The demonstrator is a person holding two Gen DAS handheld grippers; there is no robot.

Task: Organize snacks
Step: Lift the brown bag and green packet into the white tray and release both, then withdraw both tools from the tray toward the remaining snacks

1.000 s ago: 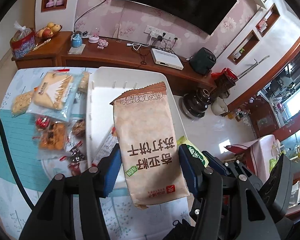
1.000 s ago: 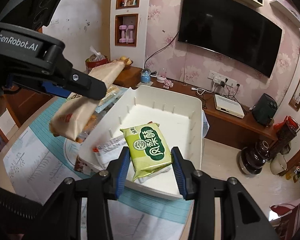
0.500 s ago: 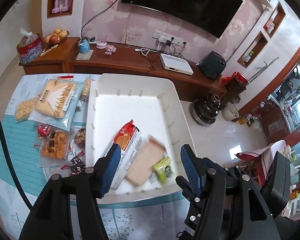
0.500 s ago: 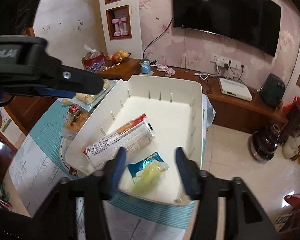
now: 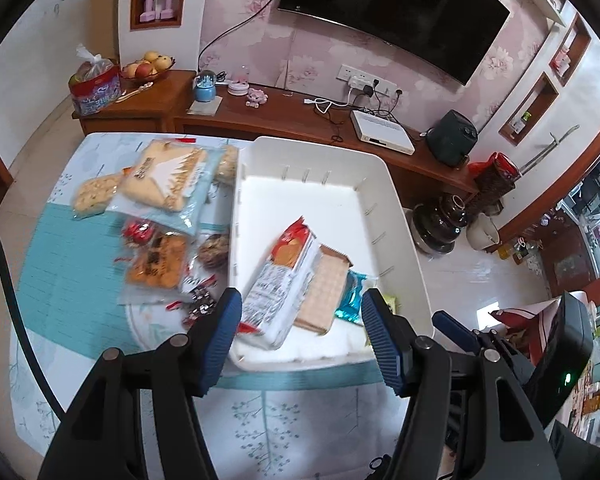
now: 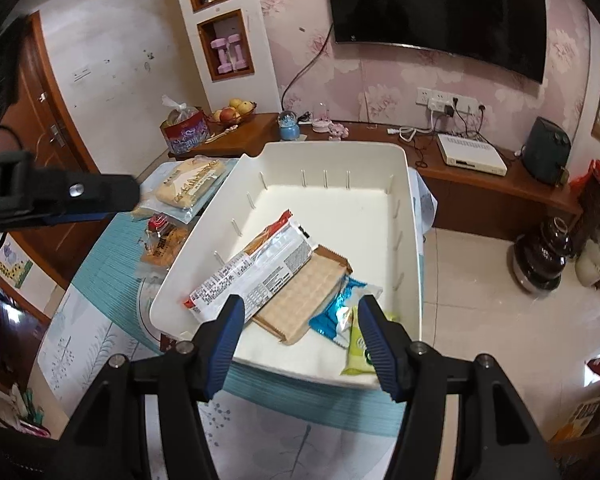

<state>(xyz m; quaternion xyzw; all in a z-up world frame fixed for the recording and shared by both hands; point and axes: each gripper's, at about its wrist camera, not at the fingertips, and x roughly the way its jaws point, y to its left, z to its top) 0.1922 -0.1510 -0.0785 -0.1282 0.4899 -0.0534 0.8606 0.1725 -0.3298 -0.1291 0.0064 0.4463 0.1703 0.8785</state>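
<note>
Left gripper (image 5: 300, 330): jaws parted, nothing between the pads; released. It hangs over the near end of the white bin (image 5: 404, 216), pointing steeply down.

Right gripper (image 6: 300, 334): jaws parted and empty, having just been opening within the last second; nothing is pinched. Its right finger stands just in front of the green packet (image 6: 358, 350), whether touching cannot be told.

Bin contents, all at the near end: a long red-and-white biscuit pack (image 6: 256, 272) lying diagonally, its near half overlapping a tan cracker pack (image 6: 300, 300); beside that a blue-wrapped snack (image 6: 340, 308), then the green packet against the near right corner. The far half of the bin floor is bare.

Surface: table with a teal striped runner (image 5: 72, 272) over a pale printed cloth. Left of the bin, still outside it, lie a large cake pack in light-blue wrap (image 5: 164, 176), a small cracker bag (image 5: 94, 196), an orange biscuit bag (image 5: 156, 268) and several small wrapped sweets (image 5: 200, 300).

Room: wooden sideboard (image 6: 480, 188) along a pink floral wall, carrying a fruit bowl (image 6: 234, 114), a white set-top box (image 6: 470, 154) and a dark appliance; a black television (image 6: 440, 8) above
</note>
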